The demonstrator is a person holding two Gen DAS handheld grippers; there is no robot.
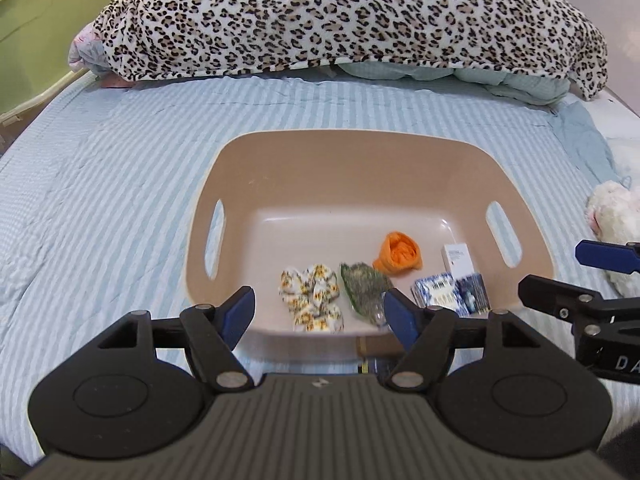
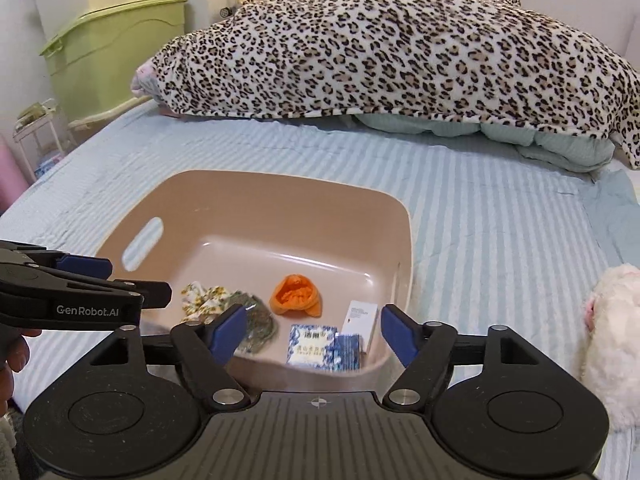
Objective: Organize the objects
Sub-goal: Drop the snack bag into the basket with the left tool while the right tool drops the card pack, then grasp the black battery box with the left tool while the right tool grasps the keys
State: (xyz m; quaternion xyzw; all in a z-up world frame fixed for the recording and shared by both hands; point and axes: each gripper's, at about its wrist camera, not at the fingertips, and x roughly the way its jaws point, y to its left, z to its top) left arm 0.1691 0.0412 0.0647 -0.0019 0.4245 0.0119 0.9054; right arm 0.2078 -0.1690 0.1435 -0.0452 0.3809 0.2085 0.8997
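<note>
Soft cloth and light card fill the near end of the tan basket (image 1: 208,184) on the striped bedsheet (image 1: 100,184): a flowered cloth (image 1: 312,298), a green cloth (image 1: 366,290), an orange cloth (image 2: 296,294) and small boxes (image 2: 324,344). I hold my left gripper (image 1: 320,314) and right gripper (image 2: 314,334) wide, gripping nothing. I judge the white plush toy (image 2: 612,340) beside the basket light and squashy; I'd pinch a fold of its body.

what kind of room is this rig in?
Most likely a bedroom. The work surface is a bed with a blue striped sheet, a leopard-print blanket heaped over bedding at its far end, and green plastic storage drawers beside it.
</note>
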